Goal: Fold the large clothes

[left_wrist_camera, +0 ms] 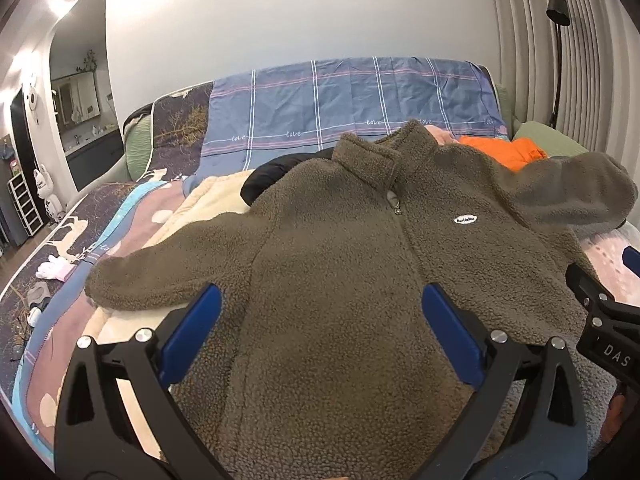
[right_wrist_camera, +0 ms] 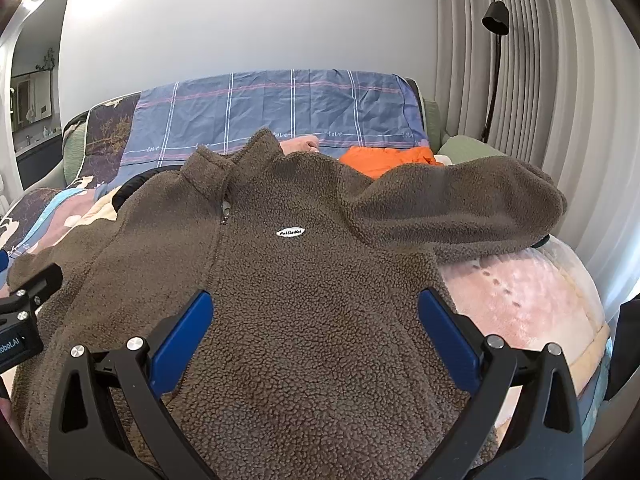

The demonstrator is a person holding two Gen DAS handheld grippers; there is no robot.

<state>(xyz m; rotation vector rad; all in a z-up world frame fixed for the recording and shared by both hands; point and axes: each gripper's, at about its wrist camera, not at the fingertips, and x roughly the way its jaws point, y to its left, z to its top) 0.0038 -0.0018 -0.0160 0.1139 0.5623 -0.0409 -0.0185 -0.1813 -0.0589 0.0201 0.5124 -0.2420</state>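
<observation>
Fleece jacket [left_wrist_camera: 340, 280] flat, front up (zipped), collar toward headboard; both grippers' jaws spread, empty.

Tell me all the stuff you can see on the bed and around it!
fleece jacket: one, brown, spread flat on the bed, front up, zipped
logo patch: one, white, on the jacket's chest
orange garment: one, orange, behind the jacket
black garment: one, black, under the jacket's collar side
plaid sheet: one, blue, over the headboard
gloves: pale pink, bed's left edge
floor lamp: one, black, by the curtains
left gripper: open, blue fingers, above the hem
right gripper: open, blue fingers, above the hem
</observation>
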